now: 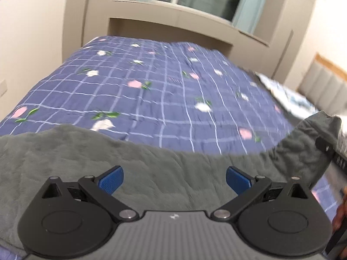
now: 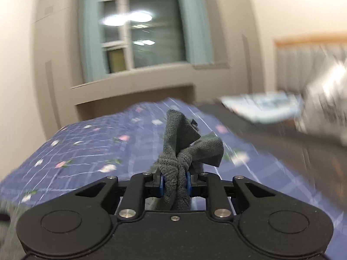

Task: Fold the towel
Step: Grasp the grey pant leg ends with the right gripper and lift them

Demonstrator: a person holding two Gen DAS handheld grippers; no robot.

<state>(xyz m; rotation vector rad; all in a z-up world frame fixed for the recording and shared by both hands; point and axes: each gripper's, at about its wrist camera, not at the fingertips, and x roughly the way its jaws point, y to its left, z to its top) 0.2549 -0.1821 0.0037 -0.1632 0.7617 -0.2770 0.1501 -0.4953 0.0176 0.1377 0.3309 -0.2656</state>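
A grey plush towel [image 1: 151, 169] lies across the near part of the bed in the left wrist view. My left gripper [image 1: 174, 179] hovers over it, open, with both blue pads wide apart and nothing between them. At the right edge of that view the towel's corner [image 1: 314, 134] is lifted by the other gripper's black body [image 1: 329, 151]. In the right wrist view my right gripper [image 2: 175, 183] is shut on a bunched corner of the towel [image 2: 184, 140], which sticks up past the blue pads.
The bed carries a blue checked quilt with flowers [image 1: 151, 82]. A wall niche and a window [image 2: 143, 32] stand beyond the bed. A patterned pillow [image 2: 260, 106] and a padded headboard [image 2: 308, 65] lie to the right. A hand [image 1: 340, 212] shows at the right edge.
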